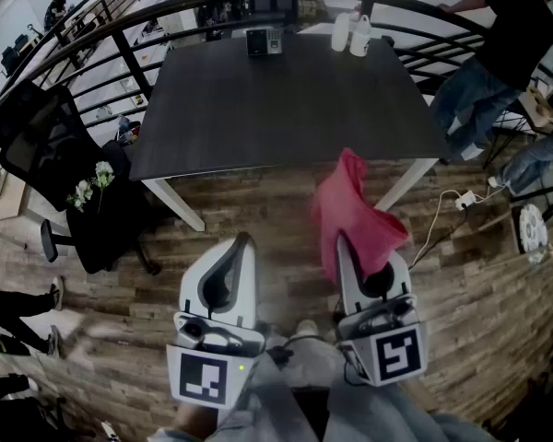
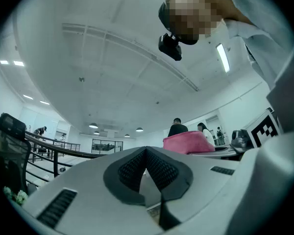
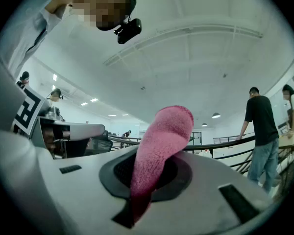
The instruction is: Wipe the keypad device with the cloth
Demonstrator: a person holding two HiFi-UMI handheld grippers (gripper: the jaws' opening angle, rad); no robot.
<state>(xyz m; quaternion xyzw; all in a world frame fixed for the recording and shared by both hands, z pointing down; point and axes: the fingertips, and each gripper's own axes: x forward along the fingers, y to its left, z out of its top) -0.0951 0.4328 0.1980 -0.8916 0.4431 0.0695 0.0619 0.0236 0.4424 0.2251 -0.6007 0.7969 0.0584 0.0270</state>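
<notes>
Right tongs [image 1: 347, 252]: closed on the pink cloth [image 1: 355, 212]. In the right gripper view the cloth [image 3: 162, 136] is pinched between the dark pads of the right tongs [image 3: 148, 173]. It stands up out of them as a thick roll, its free end bent over to the right. In the head view the cloth fans out above the tong tips and overlaps the near edge of the counter [image 1: 276, 109].

Left tongs [image 1: 241, 245]: closed, holding nothing. In the left gripper view the two ribbed pads of the left tongs [image 2: 147, 155] meet at the tip with no object between them.

Both tongs are held side by side, near each other, over the wooden floor [image 1: 258, 219] in front of the counter.

Keypad device [image 1: 261, 41]: sits at the far edge of the dark counter, left of two white bottles [image 1: 351, 33]. It is well apart from the cloth and from both tongs.

Surroundings: a black office chair [image 1: 51, 150] stands left of the counter, with white flowers [image 1: 92, 184] beside it. A person in a dark top [image 1: 498, 53] leans on the railing at the right.
</notes>
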